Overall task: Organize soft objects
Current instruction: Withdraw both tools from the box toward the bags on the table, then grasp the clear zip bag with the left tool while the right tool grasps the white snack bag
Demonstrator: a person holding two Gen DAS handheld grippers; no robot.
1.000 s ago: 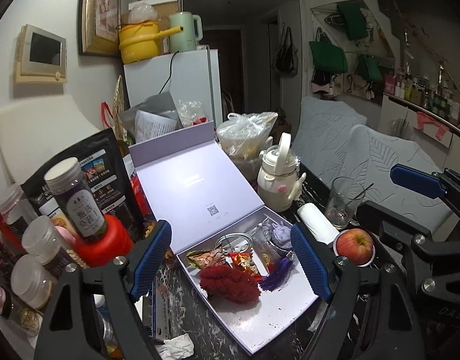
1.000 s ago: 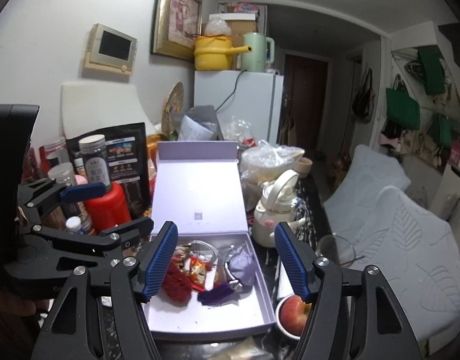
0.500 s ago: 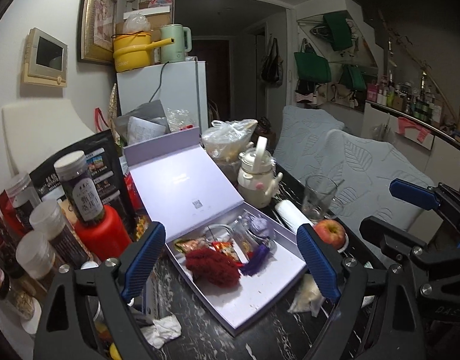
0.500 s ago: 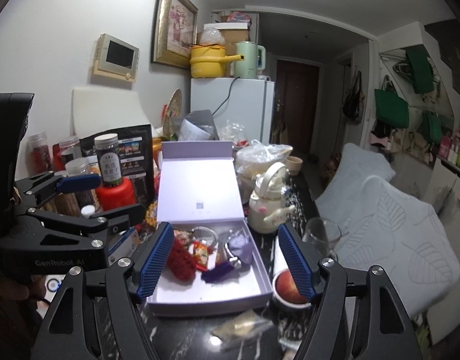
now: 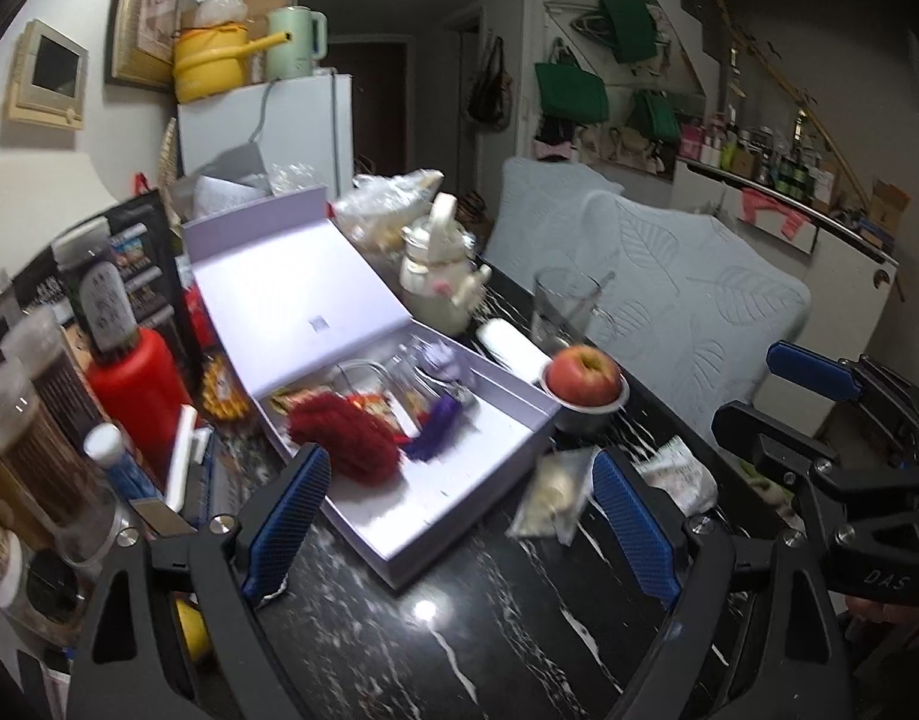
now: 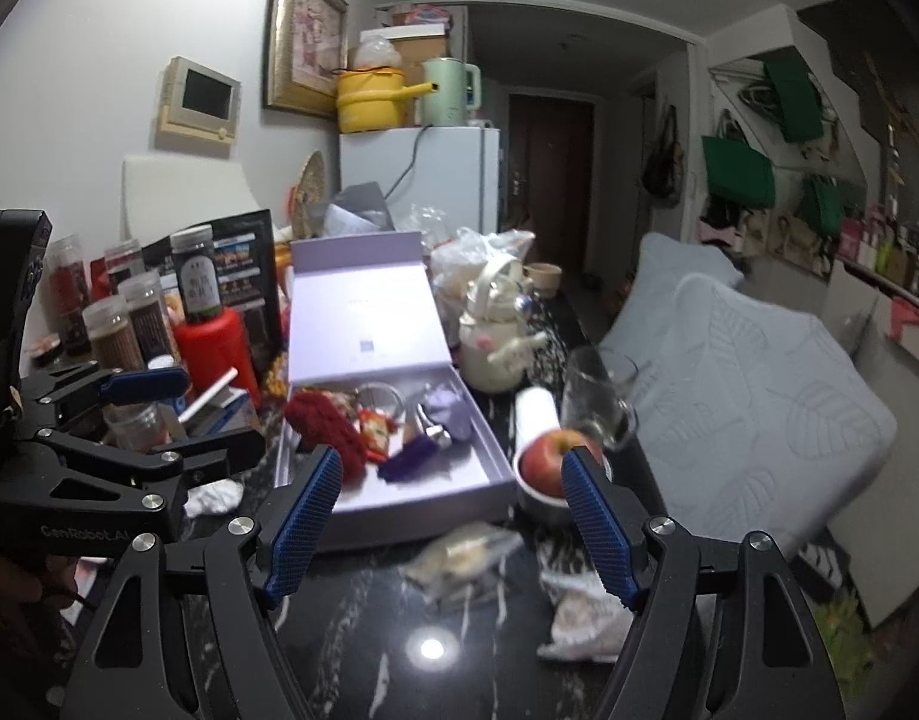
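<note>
Hovering over the dark bench (image 5: 459, 648), both tools spread wide and grasping nothing.

Landmark: the open lilac box (image 5: 459, 492). Left of it stands a red canister (image 5: 138, 384); inside it lie a fuzzy red soft piece (image 5: 342, 438) and a purple tassel (image 5: 432, 435). The left tool (image 5: 453, 531) hangs at its near corner, the right tool (image 6: 453, 519) just before its front wall. Right of the box sits an apple (image 6: 549, 462) in a bowl.
</note>
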